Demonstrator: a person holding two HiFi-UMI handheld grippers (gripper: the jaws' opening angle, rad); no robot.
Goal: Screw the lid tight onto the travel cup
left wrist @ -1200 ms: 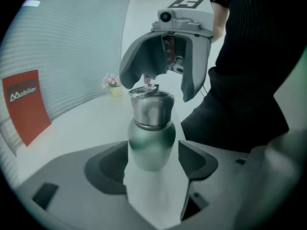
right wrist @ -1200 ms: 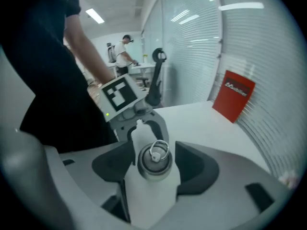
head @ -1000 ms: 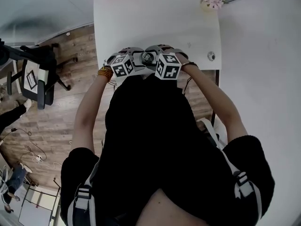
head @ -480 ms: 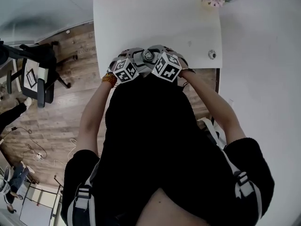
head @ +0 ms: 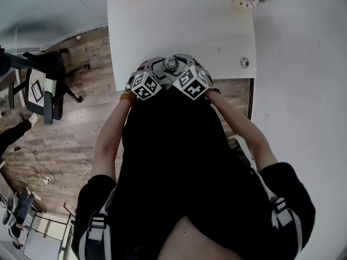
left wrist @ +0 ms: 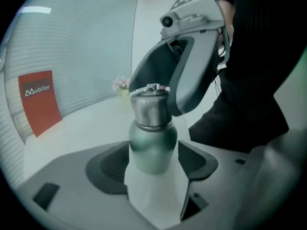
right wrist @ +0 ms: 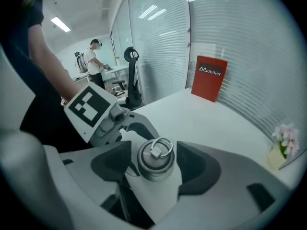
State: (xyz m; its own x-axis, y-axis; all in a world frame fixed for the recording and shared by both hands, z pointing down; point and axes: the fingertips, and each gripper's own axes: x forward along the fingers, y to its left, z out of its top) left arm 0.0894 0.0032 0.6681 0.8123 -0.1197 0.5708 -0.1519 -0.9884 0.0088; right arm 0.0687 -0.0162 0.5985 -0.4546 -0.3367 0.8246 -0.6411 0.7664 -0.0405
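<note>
The cup [left wrist: 152, 140] stands upright over the near edge of the white table [head: 179, 20], right in front of the person, with a gripper at each side of it. The left gripper [left wrist: 153, 158] is clamped on the cup's green-grey body: both dark pads [left wrist: 111, 163] lie against its lower half, one on each side. The steel lid [right wrist: 154, 161] sits on the cup's neck, with a small ring [right wrist: 161, 149] lying on its top. The right gripper [right wrist: 156, 174] reaches in from the other side at lid height. Its jaws are opening with the lid between them, and a thin gap shows between the lid and the pads, so nothing is gripped there. In the left gripper view the right gripper's grey fingers curve round the lid from behind. From the head view the two marker cubes sit close together, angled toward each other, with the lid's top showing just beyond them. Whether the cup's base rests on the table cannot be told. At the far edge of the table lean a red sign [right wrist: 209, 78] and a small bunch of pink flowers [right wrist: 286, 137], well apart from the cup.
</note>
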